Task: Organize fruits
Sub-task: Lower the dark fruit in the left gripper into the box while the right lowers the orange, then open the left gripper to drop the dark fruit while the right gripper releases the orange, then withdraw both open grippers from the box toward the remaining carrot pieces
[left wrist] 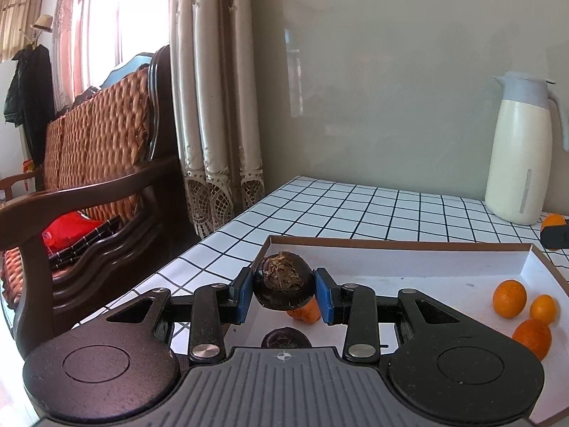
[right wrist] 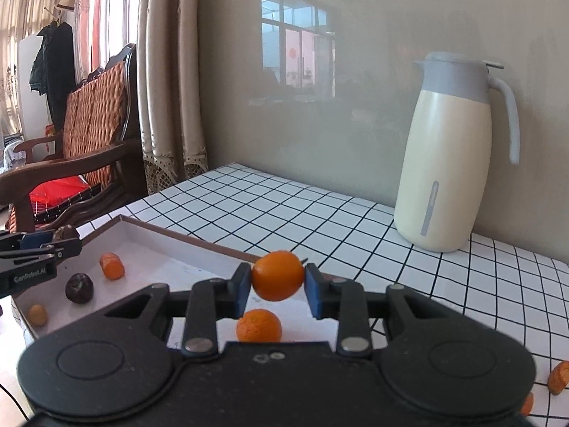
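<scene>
Closest to each camera, both grippers carry fruit above a shallow white tray (left wrist: pixel 398 274): the left gripper (left wrist: pixel 283 290) is clamped on a dark, round fruit (left wrist: pixel 282 284) with a dry, flaky top, and the right gripper (right wrist: pixel 278 281) pinches a small orange (right wrist: pixel 278 280) between its blue pads. Below the left load lie another dark fruit (left wrist: pixel 286 338) and an orange piece (left wrist: pixel 307 311); three oranges (left wrist: pixel 509 299) cluster toward the tray's right side. Placing looks like the step in hand, dark fruit to the left end and oranges to the right, so the next move calls for lowering each load onto bare tray floor beside its own kind and easing the pads apart. Low tray walls must be cleared on the way down. Farther out, the checked surface (right wrist: pixel 284 210) is open up to a cream thermos jug (right wrist: pixel 448 163) near the wall; two orange pieces (right wrist: pixel 558 377) lie outside the tray.
</scene>
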Action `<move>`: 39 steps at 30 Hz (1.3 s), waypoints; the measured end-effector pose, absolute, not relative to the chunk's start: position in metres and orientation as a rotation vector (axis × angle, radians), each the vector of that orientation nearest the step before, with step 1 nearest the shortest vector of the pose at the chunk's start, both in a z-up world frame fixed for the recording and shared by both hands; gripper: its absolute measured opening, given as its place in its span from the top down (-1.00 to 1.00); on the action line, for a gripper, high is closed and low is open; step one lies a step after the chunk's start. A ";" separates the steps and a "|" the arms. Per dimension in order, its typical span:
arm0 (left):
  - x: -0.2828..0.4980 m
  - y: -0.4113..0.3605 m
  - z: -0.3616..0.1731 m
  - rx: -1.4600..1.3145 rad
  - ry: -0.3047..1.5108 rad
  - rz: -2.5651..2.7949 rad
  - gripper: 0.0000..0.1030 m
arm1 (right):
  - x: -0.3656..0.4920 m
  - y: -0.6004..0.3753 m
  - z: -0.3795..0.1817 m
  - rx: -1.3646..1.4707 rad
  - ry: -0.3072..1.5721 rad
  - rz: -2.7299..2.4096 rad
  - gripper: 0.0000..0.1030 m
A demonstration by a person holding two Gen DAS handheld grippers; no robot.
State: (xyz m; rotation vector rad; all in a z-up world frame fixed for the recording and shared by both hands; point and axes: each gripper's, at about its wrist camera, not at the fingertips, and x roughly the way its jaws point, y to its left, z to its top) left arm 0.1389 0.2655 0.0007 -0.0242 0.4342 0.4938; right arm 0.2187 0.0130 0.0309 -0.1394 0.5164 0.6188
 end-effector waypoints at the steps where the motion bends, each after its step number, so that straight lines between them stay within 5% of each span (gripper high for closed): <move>1: 0.140 0.266 0.000 -0.028 0.434 0.496 0.27 | 0.220 0.013 0.030 -0.139 0.517 0.618 0.53; 3: 0.141 0.266 -0.001 -0.019 0.431 0.515 0.26 | 0.220 0.017 0.029 -0.175 0.465 0.605 0.33; 4: 0.141 0.265 -0.001 -0.014 0.417 0.522 0.21 | 0.220 0.017 0.029 -0.175 0.465 0.605 -0.34; 5: 0.139 0.263 -0.001 -0.012 0.396 0.531 -0.41 | 0.219 0.018 0.028 -0.194 0.431 0.573 -0.74; 6: 0.135 0.261 0.000 -0.010 0.364 0.558 -0.99 | 0.215 0.016 0.029 -0.185 0.373 0.543 -0.89; 39: 0.092 0.231 0.018 0.018 0.246 0.557 -1.00 | 0.191 -0.016 0.039 -0.046 0.405 0.538 -0.89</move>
